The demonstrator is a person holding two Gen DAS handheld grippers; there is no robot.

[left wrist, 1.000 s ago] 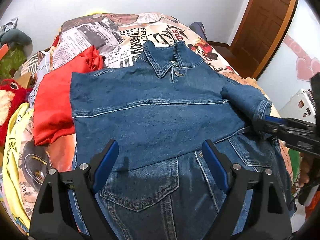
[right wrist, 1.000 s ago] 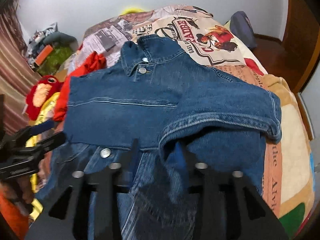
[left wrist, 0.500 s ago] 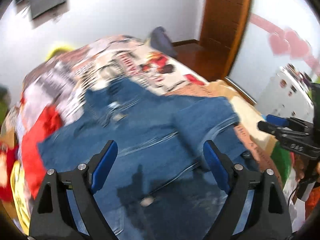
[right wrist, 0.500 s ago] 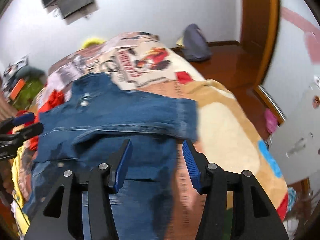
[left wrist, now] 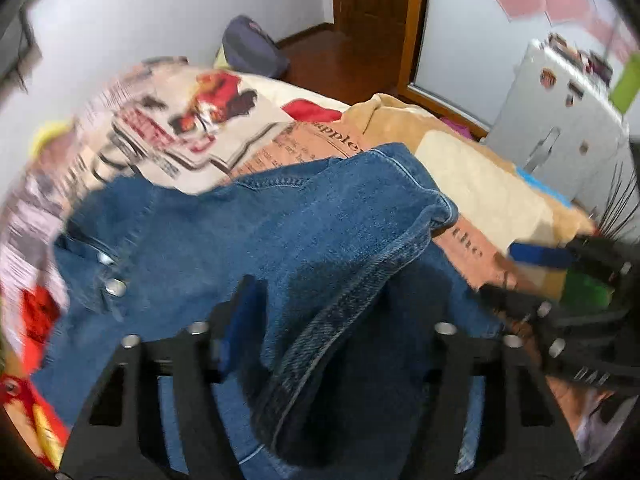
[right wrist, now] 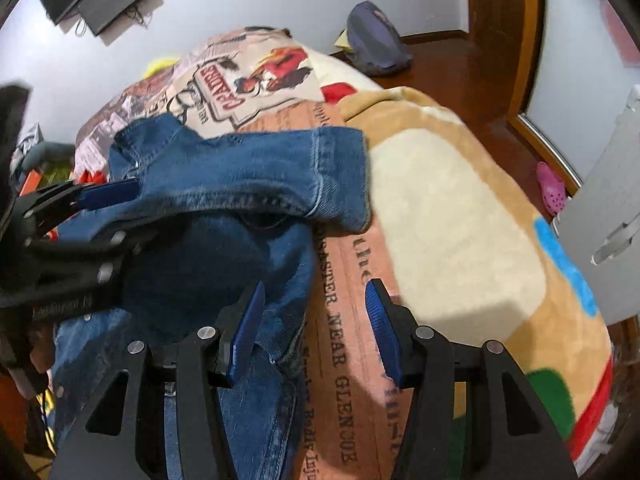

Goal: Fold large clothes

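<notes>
The right gripper (right wrist: pixel 316 328) hangs with its blue ribbed fingers (right wrist: pixel 249 322) spread wide and holding nothing, one over the denim edge, the other over the printed blanket. Below them, block letters on a salmon-pink panel read "NEAR GLENCOE"; further up, a sign-shaped print reads "PADRES".

The left gripper (left wrist: pixel 336 312) has its fingers spread around a raised fold of the denim jacket (left wrist: pixel 256 232); the near blue finger (left wrist: pixel 244 312) shows beside the cloth, the other is hidden under it, so whether it has pinched the fabric cannot be told. In the right wrist view the same gripper (right wrist: pixel 108 208) reaches under the lifted sleeve cuff (right wrist: pixel 336 176).

The jacket is heavy mid-blue denim with pale topstitching and round metal snap buttons (left wrist: pixel 116 287). It lies on the bed, over a fleecy blanket (right wrist: pixel 448 216) of tan and cream blocks with newspaper-style print.

A grey-blue cap (right wrist: pixel 376 44) sits on the glossy wooden floor (right wrist: pixel 460 68), a pink perforated clog (right wrist: pixel 554 192) near a white cabinet (right wrist: pixel 616 216).
</notes>
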